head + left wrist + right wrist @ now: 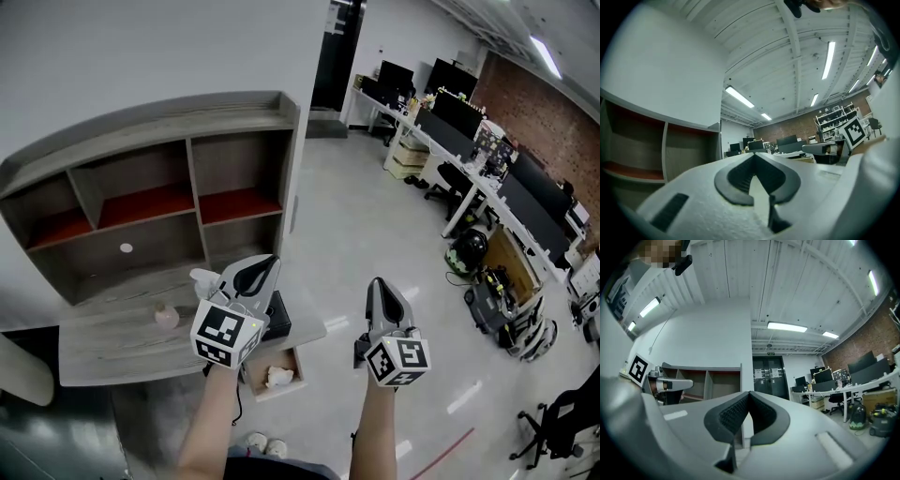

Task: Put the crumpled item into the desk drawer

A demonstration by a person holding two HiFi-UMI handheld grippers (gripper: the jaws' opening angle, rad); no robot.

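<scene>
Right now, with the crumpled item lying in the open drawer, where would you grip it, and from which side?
Probably its bunched top, from straight above. The crumpled item sits low inside the drawer, whose walls block the sides; only the open top looks free. Its folds are too small to make out.

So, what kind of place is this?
Most likely an open-plan office: a long row of desks carrying dark monitors, rolling office chairs beside them, and strip lights on the ceiling.
</scene>
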